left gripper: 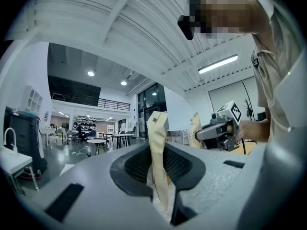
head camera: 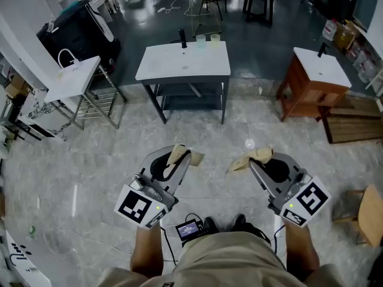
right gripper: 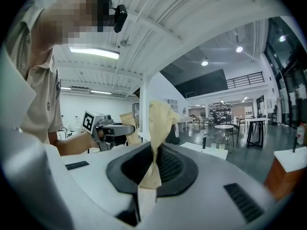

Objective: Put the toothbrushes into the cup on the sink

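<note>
1. Head view: the left gripper (head camera: 179,155) and right gripper (head camera: 254,160) are held side by side over the floor (head camera: 90,160), well apart from the sink (head camera: 197,66).
2. Head view: the sink has a white top on a dark frame. Two pale cups (head camera: 207,39) stand at its back edge, just beside a black tap (head camera: 183,38).
3. Left gripper view: the jaws are nearly together, clamping the left packet (left gripper: 158,147). It is a tan, creased paper sleeve, standing upright, with a small dark square near its top.
4. Right gripper view: the jaws are nearly together, pinching the right packet (right gripper: 154,133). It is tan paper, narrow at the pads and crumpled wider at the top.
5. Neither view shows what the packets contain.
</note>
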{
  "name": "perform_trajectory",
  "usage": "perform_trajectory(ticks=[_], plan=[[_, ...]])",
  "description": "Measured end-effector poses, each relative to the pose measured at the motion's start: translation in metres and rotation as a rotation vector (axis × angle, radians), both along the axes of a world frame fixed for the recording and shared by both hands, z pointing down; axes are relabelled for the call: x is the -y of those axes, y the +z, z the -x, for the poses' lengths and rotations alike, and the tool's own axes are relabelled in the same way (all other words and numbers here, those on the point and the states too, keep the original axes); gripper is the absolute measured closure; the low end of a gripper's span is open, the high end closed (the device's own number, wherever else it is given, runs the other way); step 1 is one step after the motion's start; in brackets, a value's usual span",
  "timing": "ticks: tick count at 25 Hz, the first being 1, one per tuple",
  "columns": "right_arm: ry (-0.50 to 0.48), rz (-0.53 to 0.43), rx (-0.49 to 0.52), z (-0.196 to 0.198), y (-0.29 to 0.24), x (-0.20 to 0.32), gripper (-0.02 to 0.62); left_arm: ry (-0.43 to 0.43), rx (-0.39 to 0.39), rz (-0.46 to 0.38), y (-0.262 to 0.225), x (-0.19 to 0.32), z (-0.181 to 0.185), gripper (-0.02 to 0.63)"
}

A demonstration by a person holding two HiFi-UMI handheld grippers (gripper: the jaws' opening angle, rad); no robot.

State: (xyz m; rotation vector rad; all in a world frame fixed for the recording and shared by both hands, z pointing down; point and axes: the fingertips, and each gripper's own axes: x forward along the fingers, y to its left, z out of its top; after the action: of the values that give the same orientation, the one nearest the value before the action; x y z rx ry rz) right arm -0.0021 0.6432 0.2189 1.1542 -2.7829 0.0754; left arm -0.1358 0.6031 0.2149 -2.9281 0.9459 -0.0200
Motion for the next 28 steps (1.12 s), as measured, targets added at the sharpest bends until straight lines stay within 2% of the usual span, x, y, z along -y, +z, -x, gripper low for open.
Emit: perform_trajectory(ticks=[7,13,18,28], plan=[[0.02,-0.003,0.001,-0.009,-0.001,0.022,0.571,0.0,0.003,0.005,0.001,0.019,-0.002,0.541],[0.03,-0.018,0.022,-0.047,-0.002,0.065,0.571,-0.025,0.026,0.007,0.003,0.054,-0.026,0.54],[0.027,-0.033,0.042,-0.101,-0.003,0.118,0.571,-0.059,0.045,0.003,0.003,0.1,-0.069,0.54],[-0.033,-0.018,0.056,-0.223,0.004,0.232,0.571,-0.126,0.077,0.01,0.007,0.21,-0.19,0.54]])
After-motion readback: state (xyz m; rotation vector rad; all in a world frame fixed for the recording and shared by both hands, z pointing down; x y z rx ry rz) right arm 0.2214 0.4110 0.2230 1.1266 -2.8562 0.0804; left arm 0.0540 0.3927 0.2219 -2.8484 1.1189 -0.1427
